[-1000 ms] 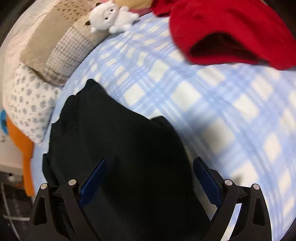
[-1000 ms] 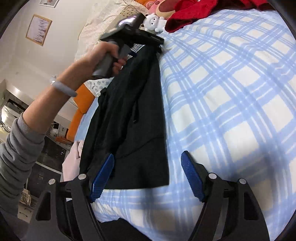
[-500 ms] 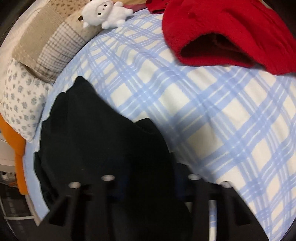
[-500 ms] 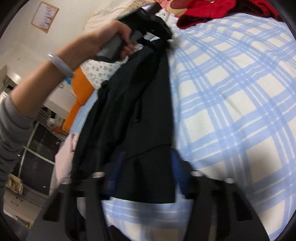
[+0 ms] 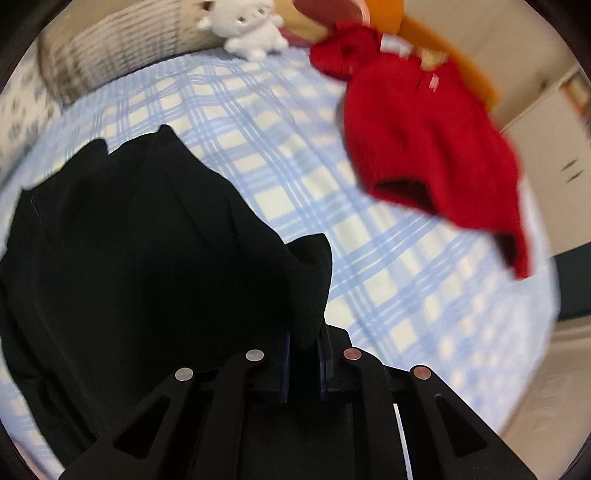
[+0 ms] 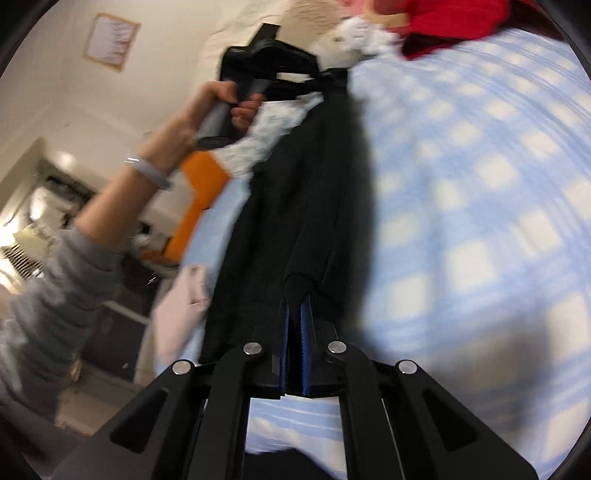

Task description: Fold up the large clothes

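Observation:
A black garment (image 5: 140,258) lies partly lifted over the blue-and-white checked bed sheet (image 5: 369,295). My left gripper (image 5: 304,343) is shut on one corner of it. My right gripper (image 6: 295,332) is shut on the other end of the same black garment (image 6: 295,206), which hangs stretched between the two grippers above the bed. In the right wrist view the left gripper (image 6: 332,79) shows at the top, held in a hand, pinching the far corner.
A red sweater (image 5: 424,147) lies at the far right of the bed. A white plush toy (image 5: 247,27) and pillows (image 5: 110,51) sit along the headboard. An orange cushion (image 6: 199,192) and a pale pink cloth (image 6: 184,306) lie at the bed's left edge.
Both grippers went from open over the black garment to shut on its corners. They have lifted it off the sheet and pulled it taut.

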### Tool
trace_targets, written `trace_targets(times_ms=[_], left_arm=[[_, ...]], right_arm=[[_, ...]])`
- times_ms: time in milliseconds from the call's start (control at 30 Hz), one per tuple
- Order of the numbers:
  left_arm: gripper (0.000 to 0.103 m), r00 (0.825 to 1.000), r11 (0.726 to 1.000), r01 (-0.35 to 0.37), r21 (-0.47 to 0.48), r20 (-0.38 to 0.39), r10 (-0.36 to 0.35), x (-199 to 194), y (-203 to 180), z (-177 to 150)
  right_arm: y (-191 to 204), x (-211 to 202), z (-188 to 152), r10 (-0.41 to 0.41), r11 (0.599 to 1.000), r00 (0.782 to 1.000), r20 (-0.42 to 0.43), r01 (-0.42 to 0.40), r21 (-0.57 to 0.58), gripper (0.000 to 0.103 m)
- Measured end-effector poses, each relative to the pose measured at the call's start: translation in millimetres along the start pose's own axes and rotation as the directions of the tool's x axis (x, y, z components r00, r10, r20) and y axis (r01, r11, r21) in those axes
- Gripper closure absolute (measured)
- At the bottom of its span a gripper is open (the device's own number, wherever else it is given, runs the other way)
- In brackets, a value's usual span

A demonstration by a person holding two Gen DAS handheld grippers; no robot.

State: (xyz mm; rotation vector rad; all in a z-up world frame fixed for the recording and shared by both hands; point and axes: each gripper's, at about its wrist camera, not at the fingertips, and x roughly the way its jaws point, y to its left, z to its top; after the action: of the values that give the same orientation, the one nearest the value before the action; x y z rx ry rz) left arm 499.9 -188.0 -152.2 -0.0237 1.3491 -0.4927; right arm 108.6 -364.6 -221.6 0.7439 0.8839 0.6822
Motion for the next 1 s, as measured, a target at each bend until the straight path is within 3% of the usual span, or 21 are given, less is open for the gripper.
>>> trace_targets(times_ms=[67,167,333,433,633,733,800,833,933,967,1000], left_arm=[[0.088,0.995,0.995,0.096,-0.023,0.036,-0.095,-20,22,-7],[0.088,0.970,0.973,0.226,-0.049,0.104,-0.220,-52,67,-25],[0.088,0.948,0.942,0.303,-0.144,0.141,-0.284,-64,150,-56],[0.088,0.948,0.925,0.313,-0.215,0.137,-0.288,-42,195,-79],[0.089,0.927,0.889,0.367,-0.274,0.181,-0.328,-18,232,-104],[0.088,0.942,0.906,0.329,-0.268,0.167,-0.293,-9,236,-107],[0.085,0.952,0.926,0.291,-0.242,0.173,-0.255,-10,226,-105],[0.078,0.963,0.946,0.243,-0.217,0.171,-0.209,-15,218,-103],[0.039,0.977,0.973,0.149,-0.175,0.181,-0.117,-34,194,-99],[0.031,0.972,0.980,0.122,-0.154,0.216,-0.087,-46,186,-99],[0.029,0.967,0.986,0.090,-0.138,0.250,-0.053,-57,178,-98]], right_arm=[[26,12,5,0.017,0.998,0.999,-0.033,-0.018,-0.055,0.097],[63,37,9,0.033,0.990,0.995,-0.092,-0.046,-0.134,0.097],[97,83,1,-0.018,0.974,0.980,-0.201,-0.028,-0.224,0.097],[103,112,-11,-0.083,0.965,0.959,-0.271,0.010,-0.261,0.097],[96,139,-29,-0.173,0.956,0.918,-0.356,0.069,-0.286,0.097],[93,151,-37,-0.264,0.927,0.887,-0.379,0.125,-0.353,0.097],[97,151,-40,-0.298,0.910,0.880,-0.371,0.144,-0.390,0.095],[100,150,-41,-0.310,0.901,0.876,-0.369,0.147,-0.408,0.092],[109,143,-43,-0.275,0.905,0.879,-0.388,0.101,-0.413,0.053],[113,142,-46,-0.253,0.909,0.883,-0.395,0.077,-0.411,0.033],[115,137,-51,-0.229,0.908,0.886,-0.404,0.045,-0.415,0.024]])
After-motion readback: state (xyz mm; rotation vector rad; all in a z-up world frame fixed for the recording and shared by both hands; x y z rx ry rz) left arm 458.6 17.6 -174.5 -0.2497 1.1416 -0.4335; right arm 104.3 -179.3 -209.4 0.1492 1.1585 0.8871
